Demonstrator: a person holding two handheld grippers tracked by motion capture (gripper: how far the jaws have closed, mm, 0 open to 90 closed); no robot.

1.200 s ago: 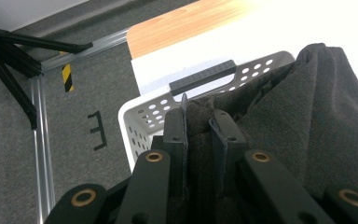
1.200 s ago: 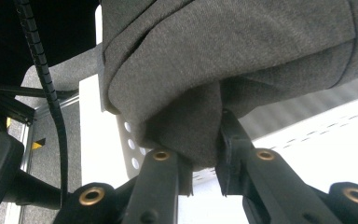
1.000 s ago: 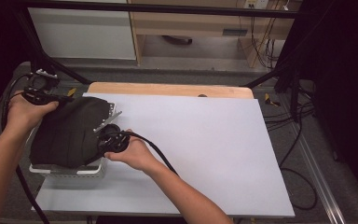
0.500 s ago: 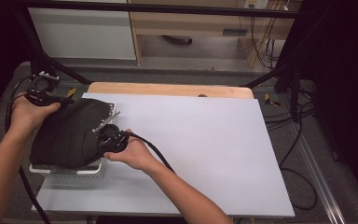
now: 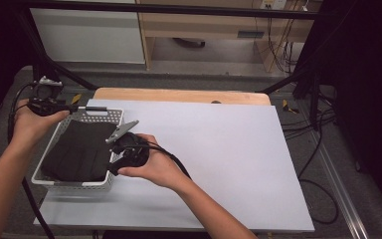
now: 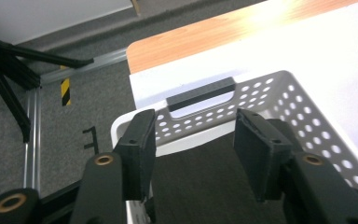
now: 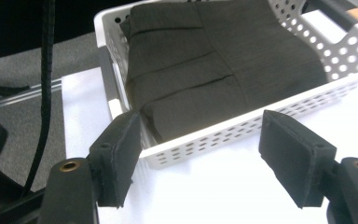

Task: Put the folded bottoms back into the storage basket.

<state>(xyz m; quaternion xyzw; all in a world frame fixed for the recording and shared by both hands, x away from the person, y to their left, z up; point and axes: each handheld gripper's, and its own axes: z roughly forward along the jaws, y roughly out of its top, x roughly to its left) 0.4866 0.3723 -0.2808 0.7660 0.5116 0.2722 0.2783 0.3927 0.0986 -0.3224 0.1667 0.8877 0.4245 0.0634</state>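
A folded black cloth (image 5: 79,152) lies inside a white perforated basket (image 5: 99,112) at the table's left. My left gripper (image 5: 69,106) hovers over the basket's far left corner. In the left gripper view its jaws (image 6: 196,126) have just been opening and stand apart with nothing between them, above the cloth (image 6: 200,186) and facing the basket's handle wall (image 6: 270,93). My right gripper (image 5: 122,157) sits just outside the basket's right wall. Its jaws (image 7: 203,135) have also just been opening and hold nothing; beyond them are the basket (image 7: 242,130) and the cloth (image 7: 223,70).
The white table (image 5: 219,149) stretches bare to the right of the basket, with a wooden strip (image 5: 179,94) along its far edge. Black frame bars and cables stand off the table's left and right. Cables trail from both grippers.
The cloth, earlier held up over the basket by both grippers, now lies flat inside it. Both grippers have let go and opened. The right gripper has drawn back from the basket.
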